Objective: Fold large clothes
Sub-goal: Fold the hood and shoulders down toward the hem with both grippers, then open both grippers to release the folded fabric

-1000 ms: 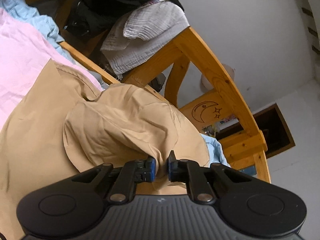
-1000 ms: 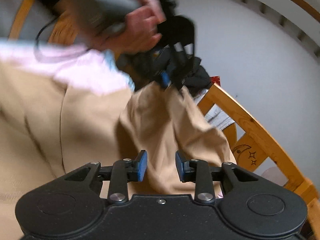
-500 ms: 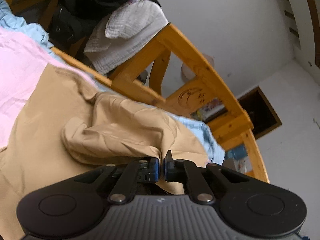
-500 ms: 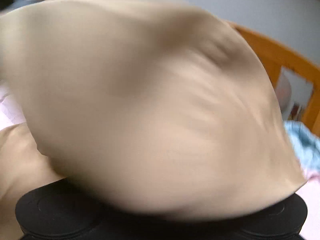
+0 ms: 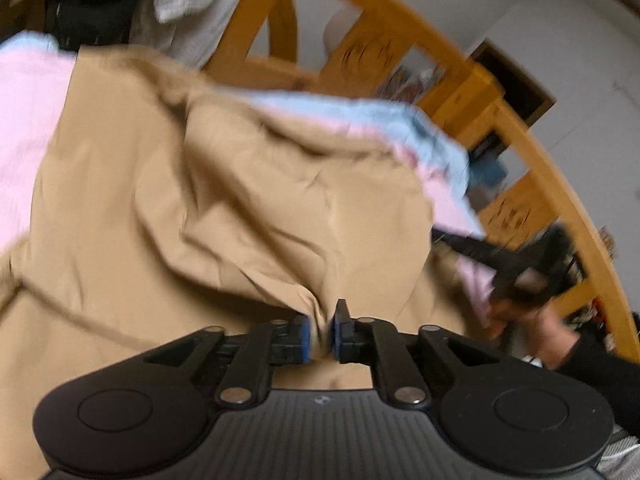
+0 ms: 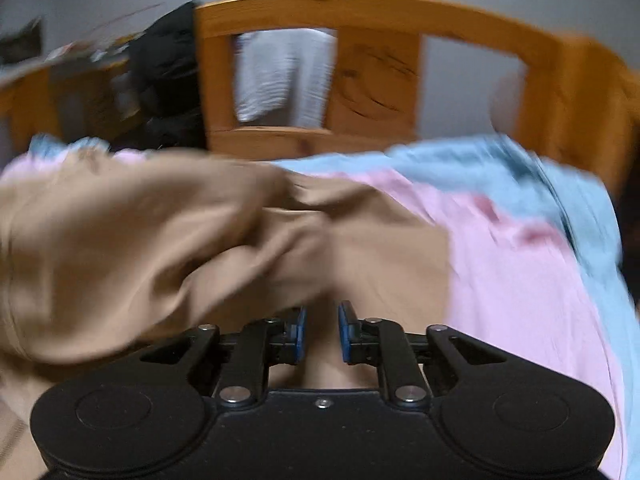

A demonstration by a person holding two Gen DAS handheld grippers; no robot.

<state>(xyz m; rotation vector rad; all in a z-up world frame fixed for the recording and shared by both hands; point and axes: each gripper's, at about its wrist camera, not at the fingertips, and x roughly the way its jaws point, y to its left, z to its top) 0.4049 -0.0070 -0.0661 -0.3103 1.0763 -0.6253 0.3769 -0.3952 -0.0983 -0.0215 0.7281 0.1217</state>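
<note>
A large tan garment (image 5: 240,184) lies crumpled on pink bedding (image 5: 24,128). My left gripper (image 5: 321,332) pinches a raised fold of it between its blue pads, and its jaws are opening. At the right edge of the left wrist view, the right gripper (image 5: 520,272) shows as a blur in a person's hand (image 5: 540,328). In the right wrist view the tan garment (image 6: 140,240) bulges over the left finger. My right gripper (image 6: 322,332) is opening, its pads standing apart above the cloth without pressing on it.
A wooden bed frame (image 5: 440,60) (image 6: 376,12) curves along the far side. A white cloth (image 6: 280,76) and dark clothes (image 6: 168,64) hang on it. Light blue fabric (image 6: 500,172) and pink bedding (image 6: 512,280) lie to the right of the garment.
The left gripper has sunk with its fold, and the garment has spread flatter. The right gripper has let the tan cloth drop away from its camera, rolled level, and now shows in the left wrist view.
</note>
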